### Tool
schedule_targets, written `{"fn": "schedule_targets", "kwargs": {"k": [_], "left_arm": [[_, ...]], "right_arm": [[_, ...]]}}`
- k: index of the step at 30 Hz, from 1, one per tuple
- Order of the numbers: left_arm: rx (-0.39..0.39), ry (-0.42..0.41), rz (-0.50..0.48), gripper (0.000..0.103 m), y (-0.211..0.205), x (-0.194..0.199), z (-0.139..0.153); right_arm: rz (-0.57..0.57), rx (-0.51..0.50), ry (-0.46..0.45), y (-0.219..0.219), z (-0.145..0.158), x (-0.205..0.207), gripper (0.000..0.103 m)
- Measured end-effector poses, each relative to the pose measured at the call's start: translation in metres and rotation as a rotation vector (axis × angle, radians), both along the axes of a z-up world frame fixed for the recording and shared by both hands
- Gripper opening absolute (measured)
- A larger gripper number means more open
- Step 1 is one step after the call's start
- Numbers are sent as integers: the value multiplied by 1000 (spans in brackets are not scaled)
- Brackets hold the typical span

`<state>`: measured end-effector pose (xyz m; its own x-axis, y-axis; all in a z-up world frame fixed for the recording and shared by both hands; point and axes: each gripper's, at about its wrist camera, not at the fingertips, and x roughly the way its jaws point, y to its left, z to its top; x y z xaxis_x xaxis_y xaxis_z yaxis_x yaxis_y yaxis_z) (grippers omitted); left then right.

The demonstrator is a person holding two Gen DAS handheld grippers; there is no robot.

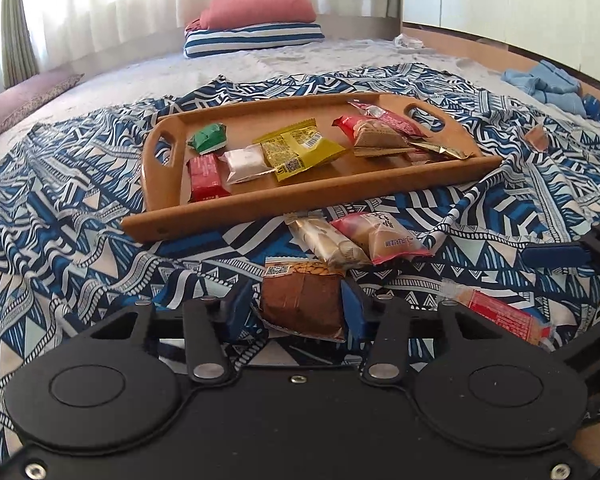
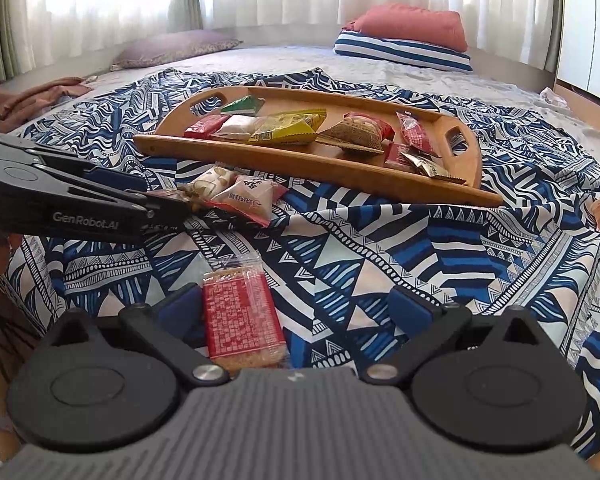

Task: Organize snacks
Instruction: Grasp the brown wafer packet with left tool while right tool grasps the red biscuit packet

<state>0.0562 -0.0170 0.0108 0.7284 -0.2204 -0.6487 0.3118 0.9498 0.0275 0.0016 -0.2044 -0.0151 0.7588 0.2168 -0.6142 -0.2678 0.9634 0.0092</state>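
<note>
Two blue fingers of the left gripper (image 1: pixel 298 308) squeeze a brown cake packet (image 1: pixel 302 300) on the patterned cloth (image 1: pixel 60 216) — just in front of the wooden tray (image 1: pixel 312 196) full of snacks. In the right wrist view, the right gripper (image 2: pixel 296 308) has its jaws wide apart, and a red cracker packet (image 2: pixel 240 316) lies between them — beside one finger, not squeezed.

Both tongs are showing matte black bodies — round discs, silver screws, blue finger pads. The right tongs (image 2: pixel 296 304) are wearing a ribbed grey cover; the left tongs (image 1: pixel 296 308) are bearing white "GenRobot.AI" lettering.
</note>
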Motion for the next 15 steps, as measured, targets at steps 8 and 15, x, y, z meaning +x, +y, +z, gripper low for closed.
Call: {"fn": "schedule_targets", "kwargs": {"k": [8, 15], "left_arm": [[-8, 43, 30, 50, 1, -1, -5], [-39, 71, 51, 47, 3, 0, -3]], "right_arm": [[10, 2, -9, 4, 1, -6, 102], [36, 38, -9, 7, 3, -15, 91]]}}
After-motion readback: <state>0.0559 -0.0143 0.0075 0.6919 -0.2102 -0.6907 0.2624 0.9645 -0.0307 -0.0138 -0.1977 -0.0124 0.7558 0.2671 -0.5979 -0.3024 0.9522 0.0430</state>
